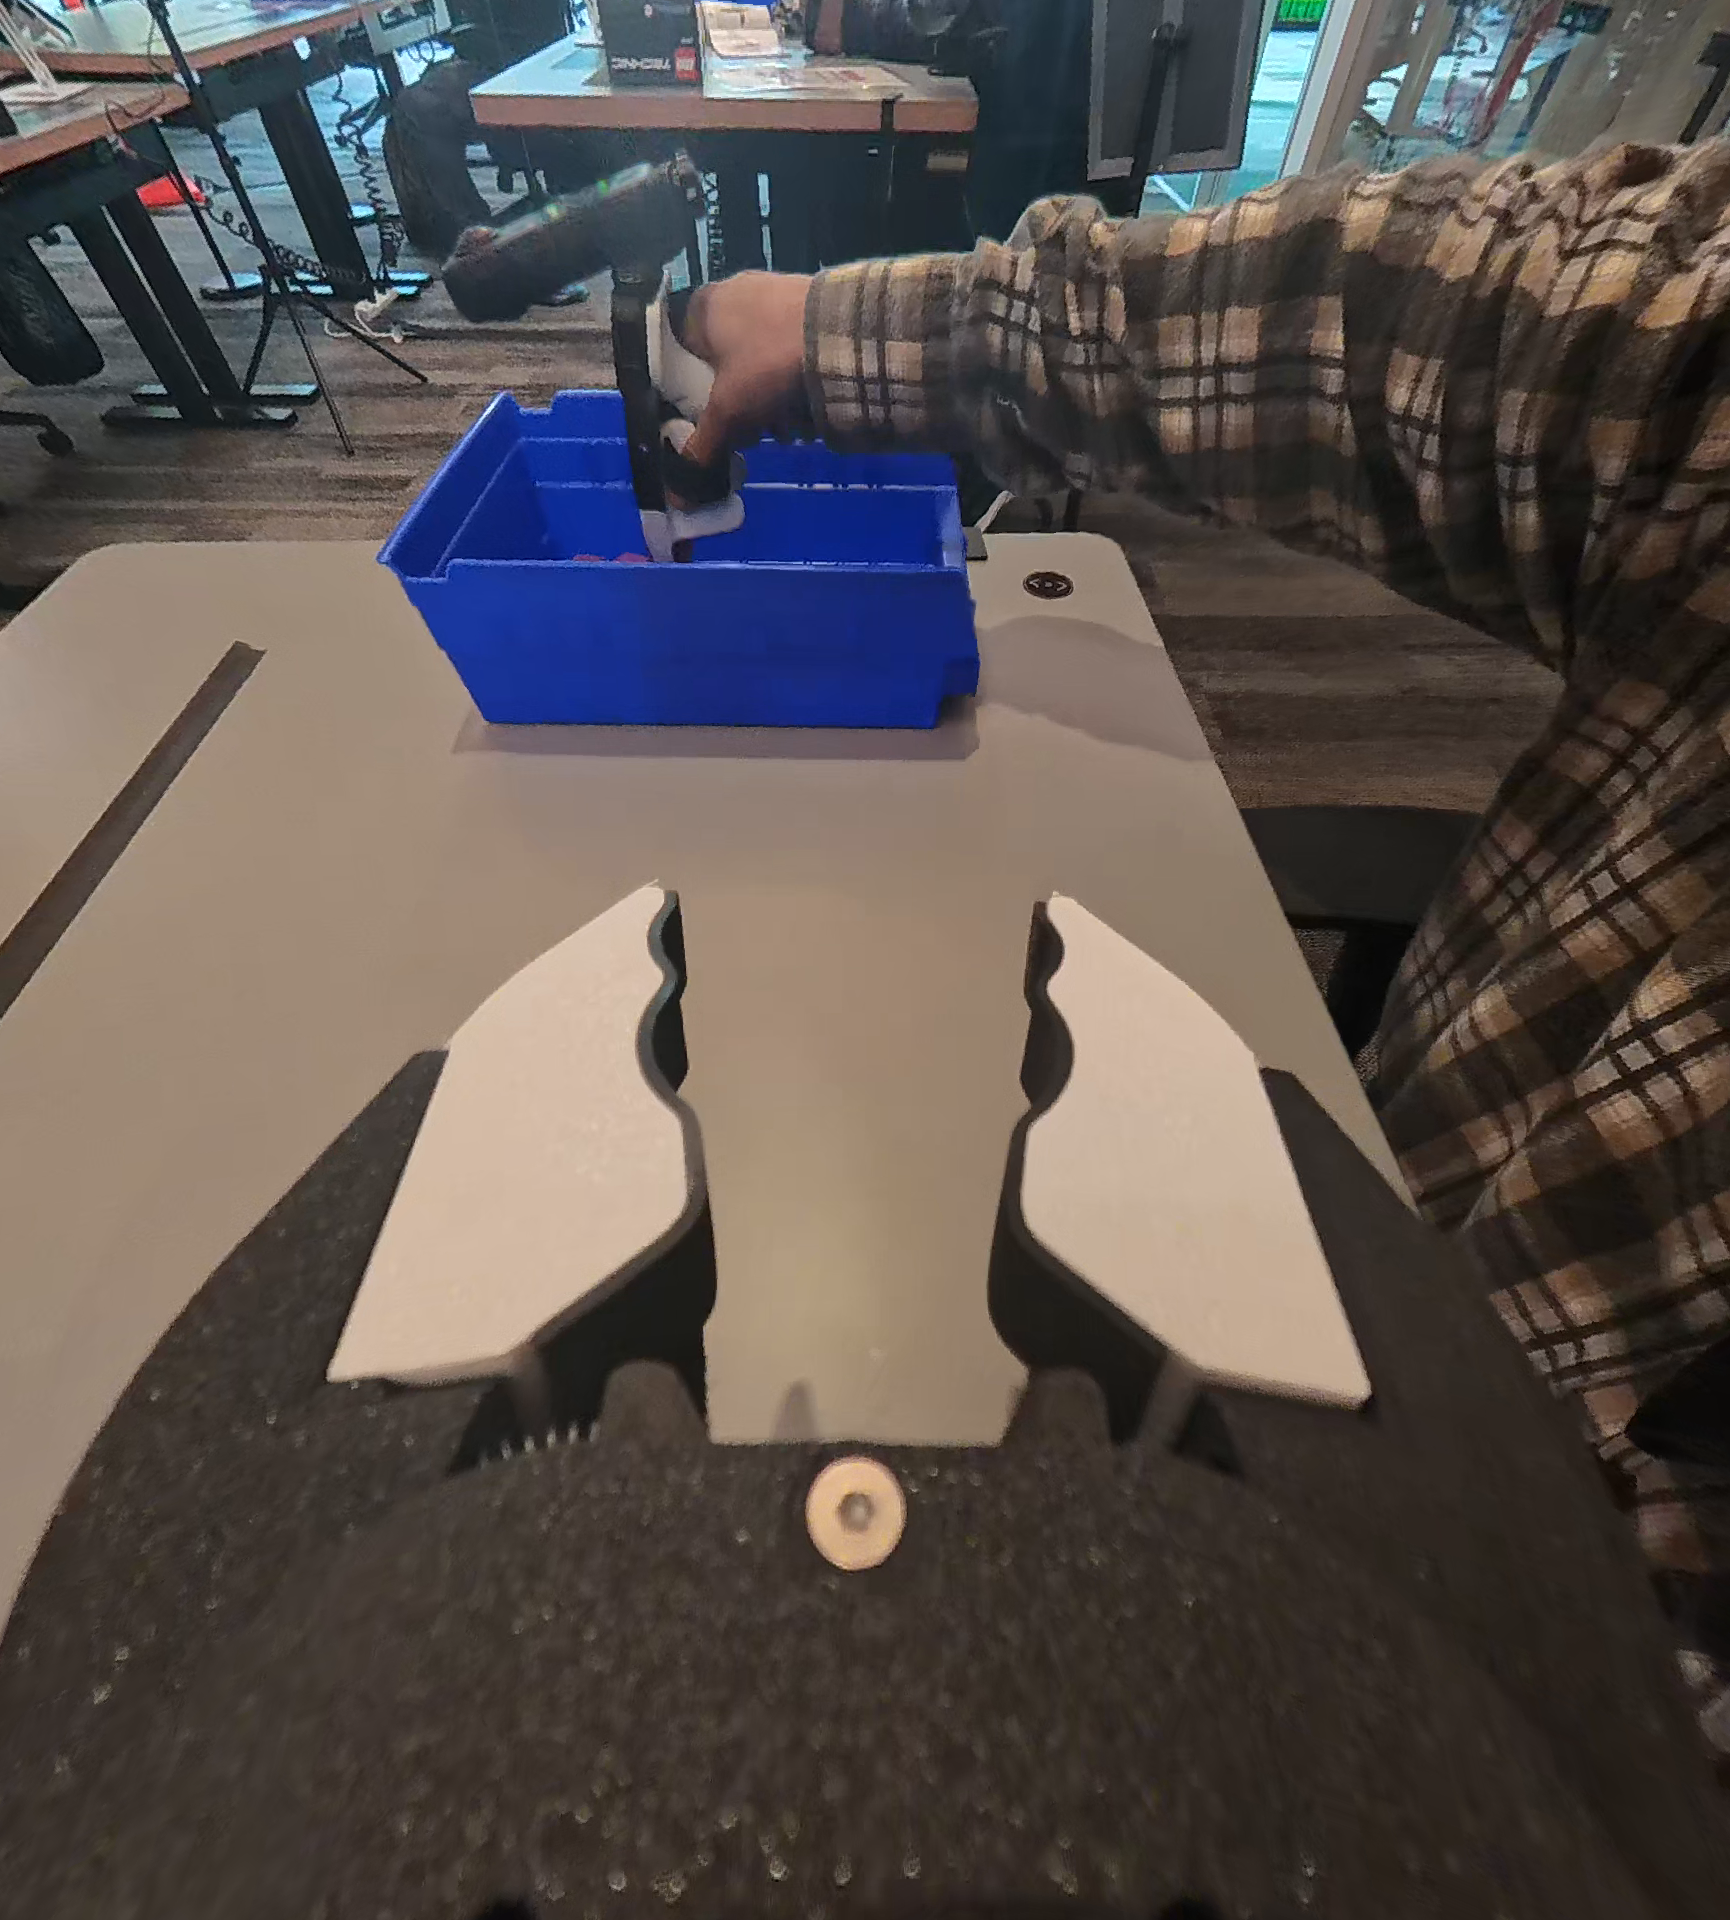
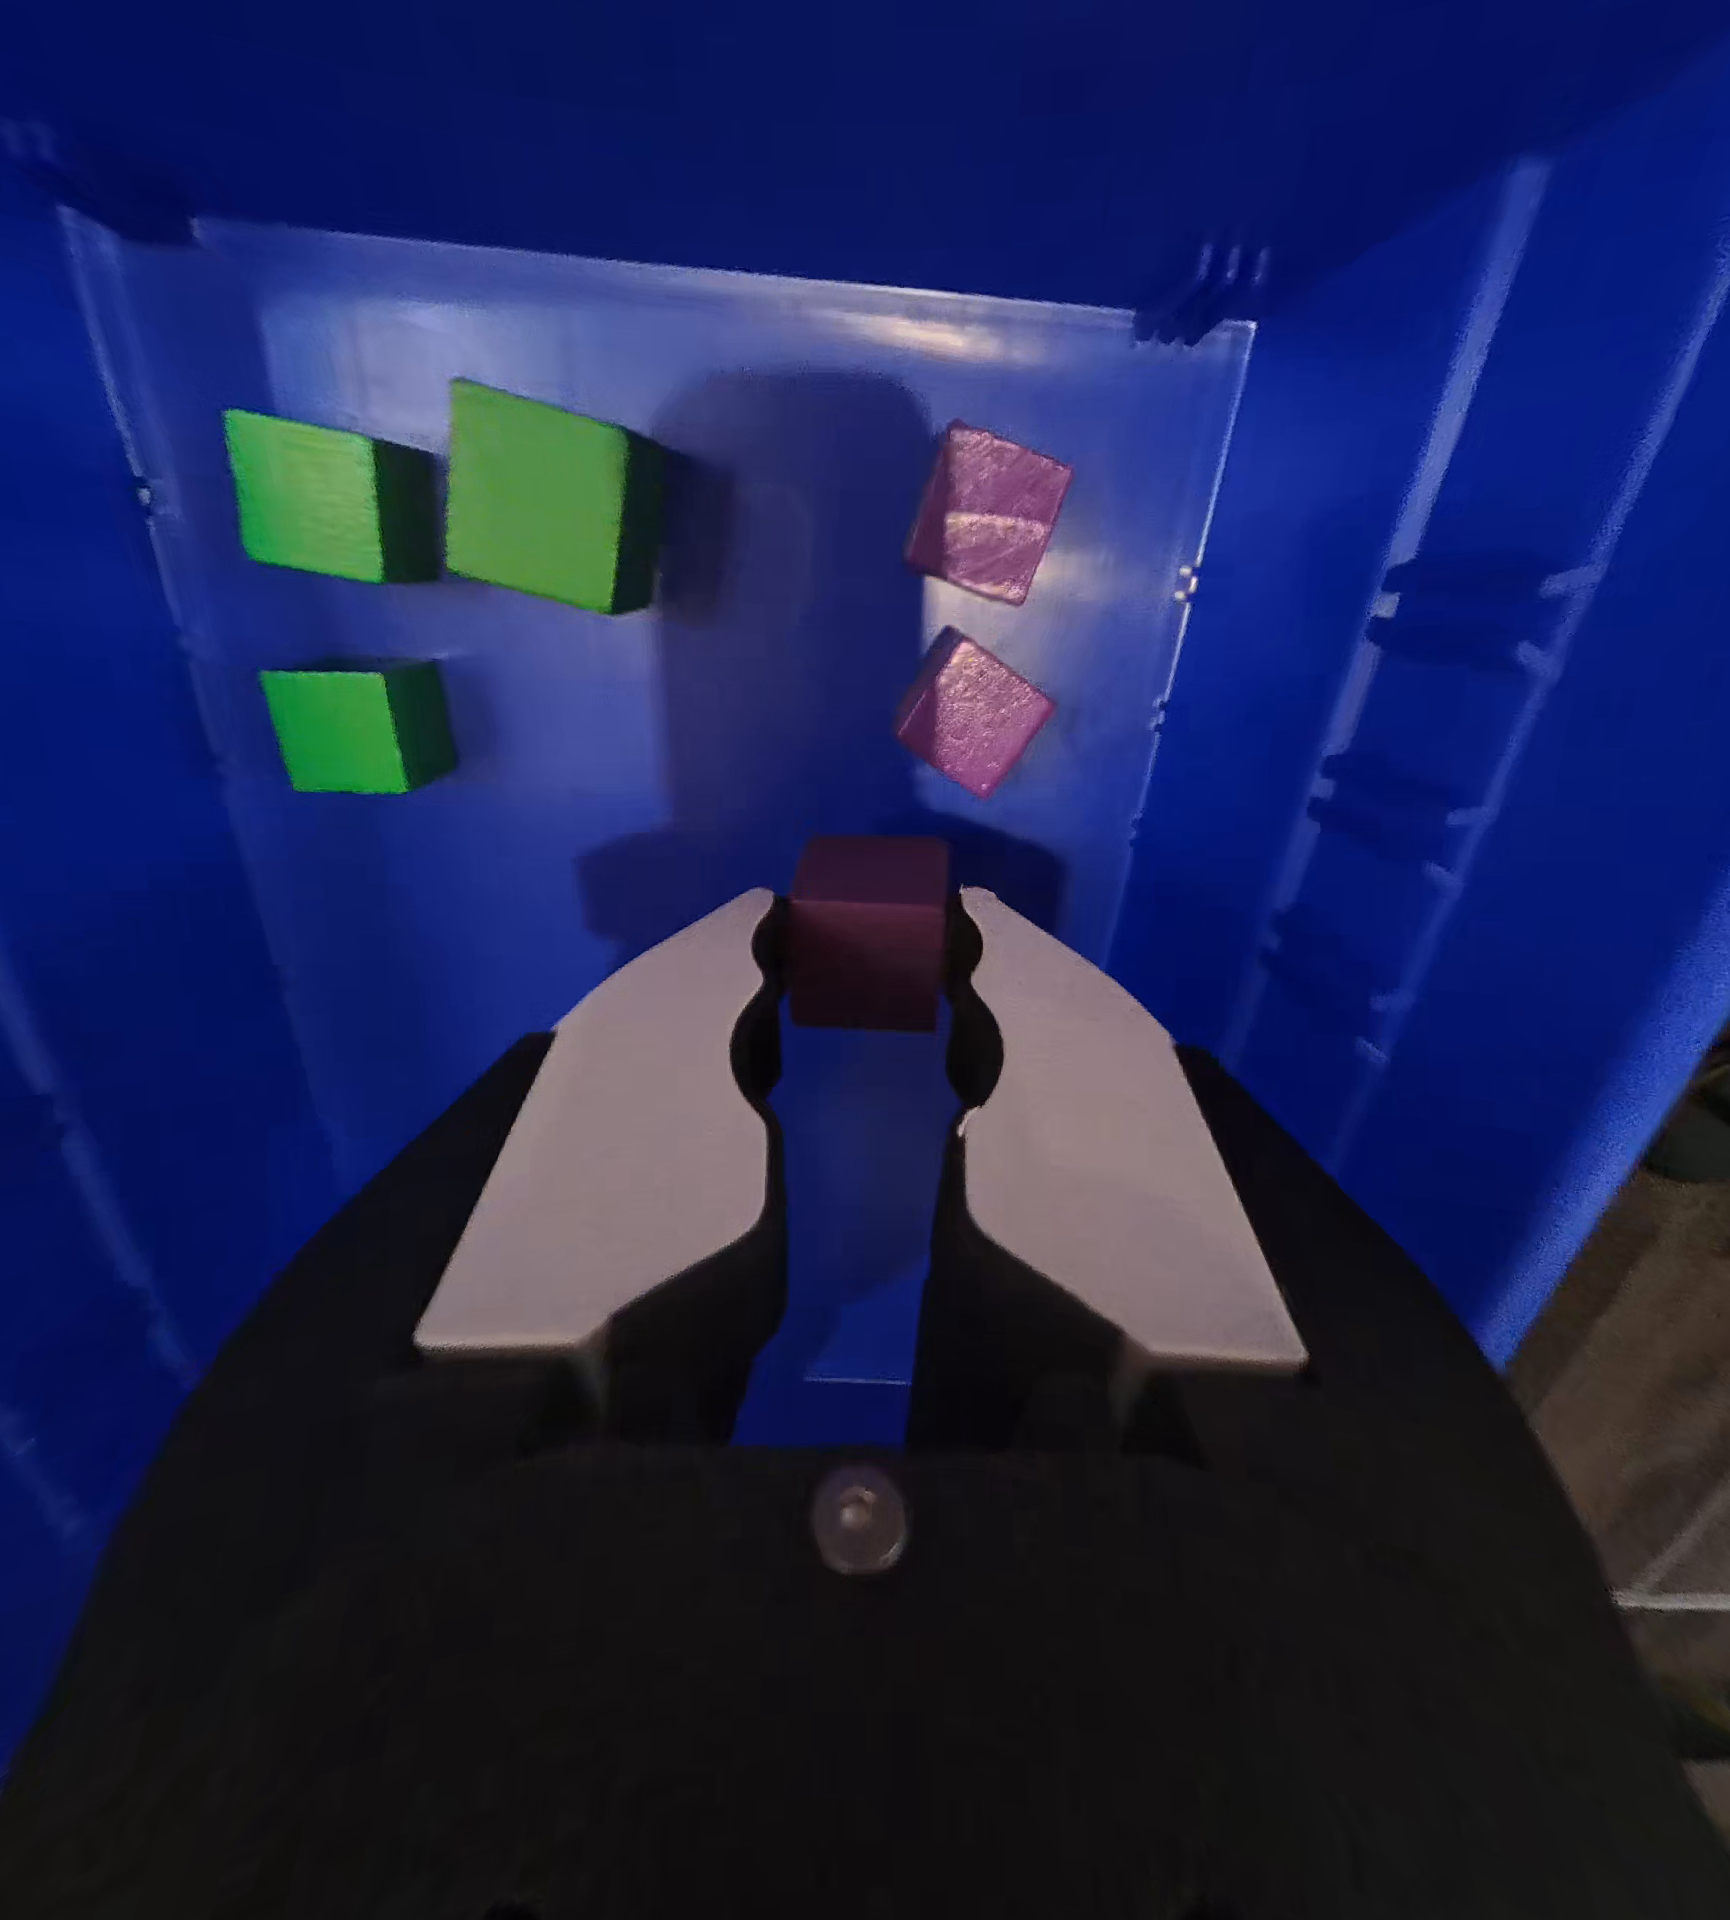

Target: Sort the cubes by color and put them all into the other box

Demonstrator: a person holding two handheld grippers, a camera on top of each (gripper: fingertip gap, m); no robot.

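Cube (image 2: pixel 866 935), purple, sat pinched between the right gripper's (image 2: pixel 866 914) tips, hanging above the bin (image 2: pixel 1619 623) floor. Straight ahead lay two purple cubes (image 2: pixel 986 514) at the bin's right; three green cubes (image 2: pixel 539 499) at its left. Left gripper (image 1: pixel 856 914) hovered wide open, empty, well short of the bin.

Three green cubes (image 2: pixel 352 499), three purple cubes (image 2: pixel 986 514), one blue box (image 1: pixel 695 634), two tools (image 1: pixel 856 977).

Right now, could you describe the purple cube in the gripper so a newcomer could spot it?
Look inside the blue bin. Green cubes lie left, purple cubes right. The held cube is the darker purple one pinched between the right gripper fingertips, nearest the camera.
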